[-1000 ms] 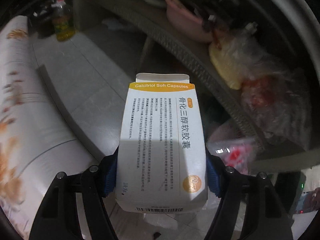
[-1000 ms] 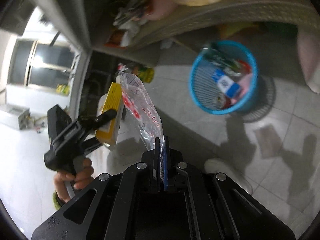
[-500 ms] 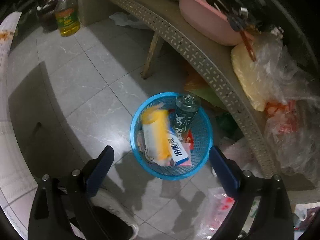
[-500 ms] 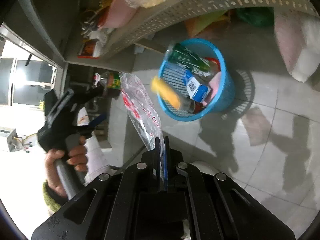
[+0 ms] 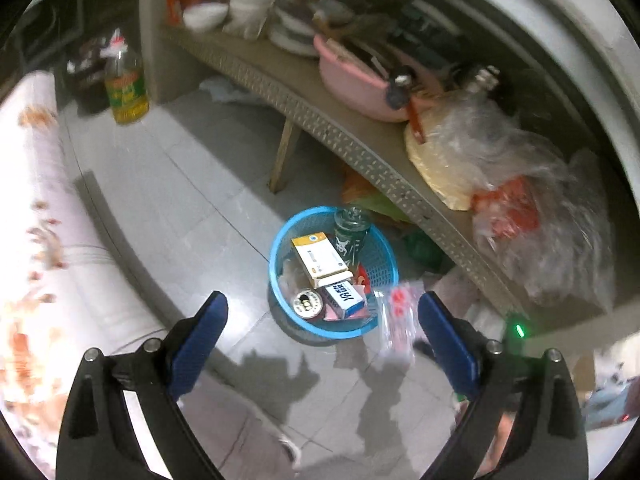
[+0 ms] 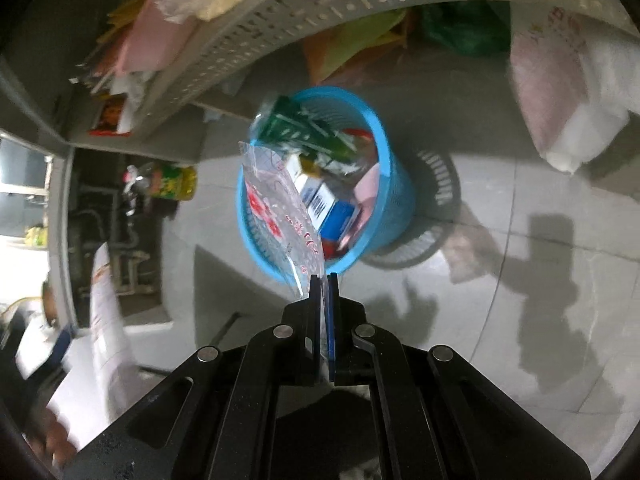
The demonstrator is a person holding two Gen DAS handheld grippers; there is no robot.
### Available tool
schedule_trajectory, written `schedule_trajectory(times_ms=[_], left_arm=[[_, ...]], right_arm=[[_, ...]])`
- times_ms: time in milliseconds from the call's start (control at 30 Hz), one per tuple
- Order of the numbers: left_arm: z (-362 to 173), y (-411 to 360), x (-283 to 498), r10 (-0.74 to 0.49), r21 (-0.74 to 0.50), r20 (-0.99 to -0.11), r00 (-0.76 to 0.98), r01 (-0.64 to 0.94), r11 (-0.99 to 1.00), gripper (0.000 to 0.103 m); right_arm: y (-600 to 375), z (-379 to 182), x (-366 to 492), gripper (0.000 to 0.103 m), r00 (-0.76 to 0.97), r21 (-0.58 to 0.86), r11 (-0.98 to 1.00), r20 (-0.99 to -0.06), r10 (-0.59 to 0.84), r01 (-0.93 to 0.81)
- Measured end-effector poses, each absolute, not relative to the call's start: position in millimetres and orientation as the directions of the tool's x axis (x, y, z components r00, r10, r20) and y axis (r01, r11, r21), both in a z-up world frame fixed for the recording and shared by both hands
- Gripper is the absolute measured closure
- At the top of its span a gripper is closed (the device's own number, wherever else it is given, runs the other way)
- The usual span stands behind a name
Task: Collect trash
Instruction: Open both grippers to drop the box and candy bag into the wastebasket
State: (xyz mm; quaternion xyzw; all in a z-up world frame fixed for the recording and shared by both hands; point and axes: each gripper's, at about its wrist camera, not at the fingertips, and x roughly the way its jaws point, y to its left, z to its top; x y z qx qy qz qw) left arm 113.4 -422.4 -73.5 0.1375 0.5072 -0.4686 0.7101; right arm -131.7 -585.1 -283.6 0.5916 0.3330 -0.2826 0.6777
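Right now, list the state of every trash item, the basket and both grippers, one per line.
left gripper: open, empty.
right gripper: shut on the clear plastic bag.
clear plastic bag: hanging in front of the basket, not dropped in.
blue basket: upright on the floor, filled.
yellow-and-white box: lying in the basket.
green bottle: leaning in the basket.

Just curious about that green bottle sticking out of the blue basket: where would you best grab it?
Probably by its neck end, coming from above. The green bottle leans against the blue basket rim, top poking out; boxes crowd its lower body.
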Motion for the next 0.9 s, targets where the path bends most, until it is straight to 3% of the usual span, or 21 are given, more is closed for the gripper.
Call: schedule_trajectory(times_ms=[133,267,300,367,400,533,667,900], left_arm=[[-52,-384,109,-0.558,-0.269,-0.826,0.078,0.815,0.513,0.009],[-38,-346,108,-0.596,-0.293,-0.798,0.089,0.807,0.512,0.009],[-36,-339,108,-0.603,-0.294,-0.792,0.097,0.806,0.514,0.009],[-32,-323,108,-0.605,-0.266,-0.784,0.143,0.802,0.534,0.009],[-32,-318,107,-0.609,-0.262,-0.778,0.153,0.802,0.536,0.008],[-36,-296,104,-0.608,-0.255,-0.772,0.184,0.787,0.561,0.008],[-39,-281,97,-0.617,-0.264,-0.766,0.181,0.787,0.558,0.008],[-46,-265,79,-0.676,-0.321,-0.727,0.121,0.81,0.49,0.008]], right_arm=[[-604,-293,-110,0.101,0.576,0.564,0.153,-0.816,-0.044,0.811],[-628,-306,-85,0.094,0.449,0.413,0.232,-0.884,-0.127,0.881],[-632,-314,-79,0.091,0.423,0.385,0.246,-0.897,-0.129,0.89],[-636,-329,-71,0.073,0.346,0.297,0.284,-0.928,-0.137,0.912],[-635,-334,-72,0.073,0.315,0.269,0.282,-0.94,-0.132,0.921],[-625,-330,-95,0.065,0.381,0.348,0.216,-0.914,-0.139,0.912],[-605,-310,-114,0.065,0.398,0.357,0.225,-0.9,-0.175,0.907],[-522,-258,-121,0.053,0.427,0.303,0.432,-0.876,-0.224,0.85]])
